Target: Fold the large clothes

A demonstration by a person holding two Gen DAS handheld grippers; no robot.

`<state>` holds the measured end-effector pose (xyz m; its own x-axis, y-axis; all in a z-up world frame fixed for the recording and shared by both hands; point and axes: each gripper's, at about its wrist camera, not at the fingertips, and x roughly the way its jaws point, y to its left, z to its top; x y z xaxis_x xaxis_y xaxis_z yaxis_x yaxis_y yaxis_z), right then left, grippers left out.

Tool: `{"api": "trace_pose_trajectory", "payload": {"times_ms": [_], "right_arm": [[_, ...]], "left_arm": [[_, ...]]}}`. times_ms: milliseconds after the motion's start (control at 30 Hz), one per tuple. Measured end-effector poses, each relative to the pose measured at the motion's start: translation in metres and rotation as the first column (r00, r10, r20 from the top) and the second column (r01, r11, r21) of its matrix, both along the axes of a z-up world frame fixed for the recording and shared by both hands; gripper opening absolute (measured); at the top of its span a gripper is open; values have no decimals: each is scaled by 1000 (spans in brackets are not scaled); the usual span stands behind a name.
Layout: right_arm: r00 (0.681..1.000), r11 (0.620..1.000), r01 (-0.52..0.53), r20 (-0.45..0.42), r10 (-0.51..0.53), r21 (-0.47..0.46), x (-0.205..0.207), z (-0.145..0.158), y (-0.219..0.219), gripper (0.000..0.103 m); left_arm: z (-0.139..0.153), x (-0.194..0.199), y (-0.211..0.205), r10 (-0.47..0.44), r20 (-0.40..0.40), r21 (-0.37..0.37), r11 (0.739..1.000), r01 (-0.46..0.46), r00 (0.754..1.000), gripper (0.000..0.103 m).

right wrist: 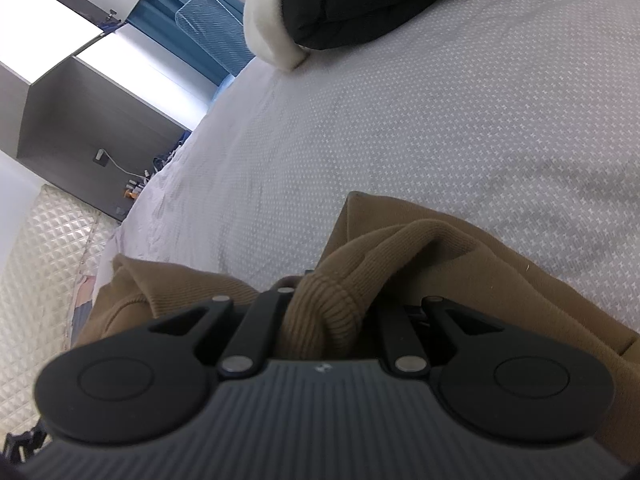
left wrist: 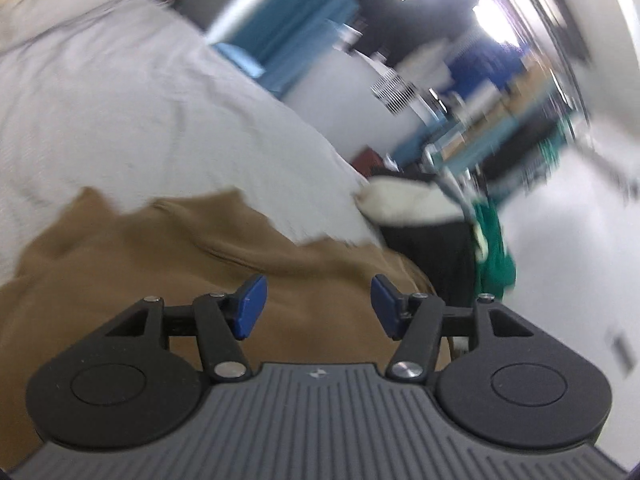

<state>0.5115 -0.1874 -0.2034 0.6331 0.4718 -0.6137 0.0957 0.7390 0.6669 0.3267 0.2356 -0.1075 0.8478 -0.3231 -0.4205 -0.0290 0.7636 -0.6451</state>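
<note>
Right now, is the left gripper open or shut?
Open. The left gripper shows its blue pads apart with nothing between them, above the brown garment.

Daylight glares white at the top of the left wrist view, whose whole background is smeared by motion blur, while the right wrist view is sharp, evenly lit (both bend strongly at the edges).
</note>
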Motion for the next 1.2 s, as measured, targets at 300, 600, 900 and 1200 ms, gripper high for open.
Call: {"api": "trace_pose_trajectory", "payload": {"times_ms": [300,600,900,1200], "right_arm": [[1000,1000,-3,-4,4,14,1,-1,-3,12],[996,977,75,-60,-64,200,-6,6,-40,27],[986,966,146,45,-159,212,-57,34,-89,66],[944,995,83,326,-60,-60,-99,90,-50,70]], "left_arm": [[-14,5,-67,-65,-1,248,967,64,998,55],[-22,17,-70,-65,-27,273,959,70,998,56],[-22,17,-71,-67,-31,284,956,73,997,56],[-21,14,-73,-62,-34,295,953,69,997,56]]}}
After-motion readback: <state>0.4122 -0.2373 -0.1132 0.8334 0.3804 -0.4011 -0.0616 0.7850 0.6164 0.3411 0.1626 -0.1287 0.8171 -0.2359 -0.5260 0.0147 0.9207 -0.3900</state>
